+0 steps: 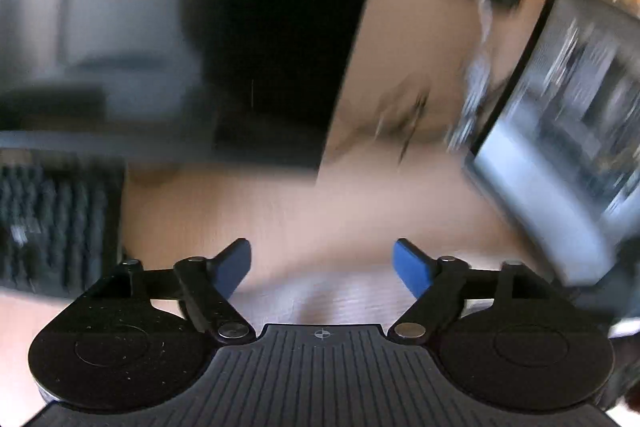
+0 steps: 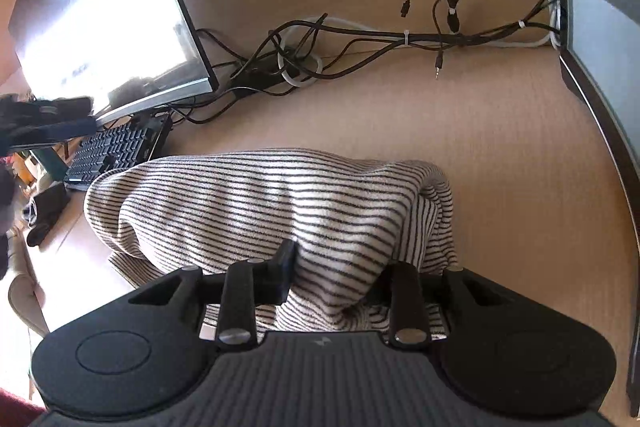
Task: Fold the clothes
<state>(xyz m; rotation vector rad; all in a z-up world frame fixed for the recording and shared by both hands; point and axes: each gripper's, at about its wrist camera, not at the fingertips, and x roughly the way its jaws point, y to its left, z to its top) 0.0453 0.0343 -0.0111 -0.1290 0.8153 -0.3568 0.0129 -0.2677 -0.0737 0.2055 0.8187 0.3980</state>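
A cream garment with thin dark stripes (image 2: 260, 203) lies bunched on the wooden desk (image 2: 520, 167) in the right wrist view. My right gripper (image 2: 344, 279) is shut on a thick fold at its near edge, and the cloth bulges up between the two black fingers (image 2: 286, 263). The left wrist view is smeared by motion. There my left gripper (image 1: 322, 263) is open above bare desk (image 1: 320, 211), with nothing between its blue pads (image 1: 234, 263). No garment shows in that view.
A tilted monitor (image 2: 108, 11) and a black keyboard (image 2: 112, 151) stand left of the garment. Tangled cables (image 2: 360, 39) lie across the far desk. A second screen (image 2: 600, 47) lines the right edge. A dark blurred object (image 2: 48, 123) hangs at the left border.
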